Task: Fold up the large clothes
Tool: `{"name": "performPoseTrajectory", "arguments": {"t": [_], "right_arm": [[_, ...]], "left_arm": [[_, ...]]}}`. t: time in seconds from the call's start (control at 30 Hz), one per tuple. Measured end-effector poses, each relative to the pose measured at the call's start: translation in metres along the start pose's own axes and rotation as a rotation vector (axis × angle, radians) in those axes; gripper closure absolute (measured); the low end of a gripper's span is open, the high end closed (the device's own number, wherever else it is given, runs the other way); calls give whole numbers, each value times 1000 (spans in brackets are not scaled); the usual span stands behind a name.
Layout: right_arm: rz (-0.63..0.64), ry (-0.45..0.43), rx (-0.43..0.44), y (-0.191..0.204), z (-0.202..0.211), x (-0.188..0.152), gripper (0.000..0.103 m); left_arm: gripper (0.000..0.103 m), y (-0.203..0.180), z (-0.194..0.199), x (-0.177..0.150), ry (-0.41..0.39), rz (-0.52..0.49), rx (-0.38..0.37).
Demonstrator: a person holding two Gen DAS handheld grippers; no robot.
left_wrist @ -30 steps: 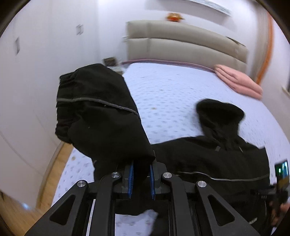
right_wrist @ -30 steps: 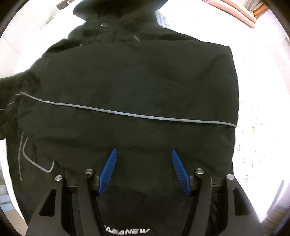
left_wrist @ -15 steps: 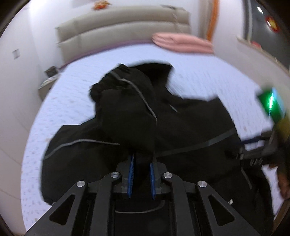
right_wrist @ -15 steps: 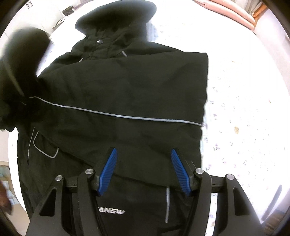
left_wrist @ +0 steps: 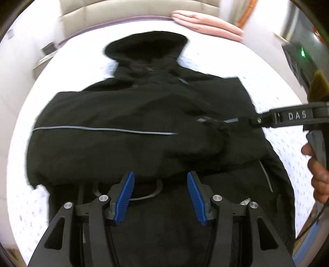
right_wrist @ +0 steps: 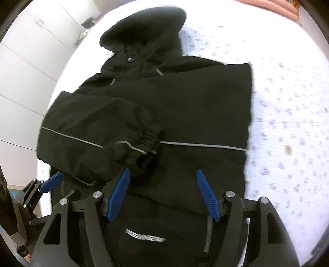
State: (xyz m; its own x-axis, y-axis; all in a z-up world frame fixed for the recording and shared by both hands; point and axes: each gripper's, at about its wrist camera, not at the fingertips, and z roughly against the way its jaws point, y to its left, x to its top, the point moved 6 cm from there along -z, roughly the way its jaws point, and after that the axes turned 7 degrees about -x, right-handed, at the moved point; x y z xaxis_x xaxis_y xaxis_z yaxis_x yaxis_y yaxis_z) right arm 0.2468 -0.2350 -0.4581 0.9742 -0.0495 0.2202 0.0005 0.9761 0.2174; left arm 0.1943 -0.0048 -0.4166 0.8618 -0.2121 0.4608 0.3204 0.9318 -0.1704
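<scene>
Jacket: the black jacket (left_wrist: 144, 115) lies spread on the bed (left_wrist: 273, 86), hood (right_wrist: 144, 26) toward the headboard end, hem toward the near edge.
Sleeve: one sleeve (right_wrist: 107, 131) is folded across the chest, cuff resting near the grey stripe at mid-body.
Left gripper: the left gripper (left_wrist: 160, 197) hangs over the hem with blue pads spread wide, nothing between them.
Right gripper: the right gripper (right_wrist: 162, 197) hovers above the lower front, pads apart too, empty, just over the white logo (right_wrist: 145, 238).
Hand: the person's right hand (left_wrist: 318, 176) shows at the bed's right edge, on the gripper handle.
Bed: white sheet with small pale-purple specks, beige padded headboard (left_wrist: 131, 10) at the far end.
Room: a folded pink blanket (left_wrist: 207, 22) sits at the far right corner of the bed; white wardrobe doors (right_wrist: 30, 51) stand along the left side.
Change: a second ago the left gripper was pinched shut on the sleeve, lifted off to the side; now that sleeve is laid down over the body and the pads have let go and opened. The right gripper stays open.
</scene>
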Motion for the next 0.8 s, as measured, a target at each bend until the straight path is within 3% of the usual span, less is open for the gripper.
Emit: {"name": "performPoseTrajectory", "arguments": {"t": [0.33, 0.37, 0.4, 0.43, 0.53, 0.67, 0.8], "right_arm": [[-141, 109, 163, 20, -58, 12, 32], [-144, 105, 174, 22, -58, 12, 35], [-136, 106, 180, 27, -60, 13, 45], [-124, 105, 172, 31, -62, 13, 56], [-47, 49, 110, 45, -47, 16, 69], [24, -75, 29, 48, 12, 23, 72], [67, -176, -89, 24, 64, 32, 72]], "left_arm": [[48, 99, 27, 14, -48, 199, 144], [48, 107, 28, 15, -53, 213, 155], [48, 115, 30, 15, -58, 224, 166], [48, 124, 33, 16, -62, 233, 178], [48, 140, 34, 22, -68, 238, 196], [48, 144, 35, 43, -89, 210, 183], [48, 131, 26, 65, -93, 148, 128]]}}
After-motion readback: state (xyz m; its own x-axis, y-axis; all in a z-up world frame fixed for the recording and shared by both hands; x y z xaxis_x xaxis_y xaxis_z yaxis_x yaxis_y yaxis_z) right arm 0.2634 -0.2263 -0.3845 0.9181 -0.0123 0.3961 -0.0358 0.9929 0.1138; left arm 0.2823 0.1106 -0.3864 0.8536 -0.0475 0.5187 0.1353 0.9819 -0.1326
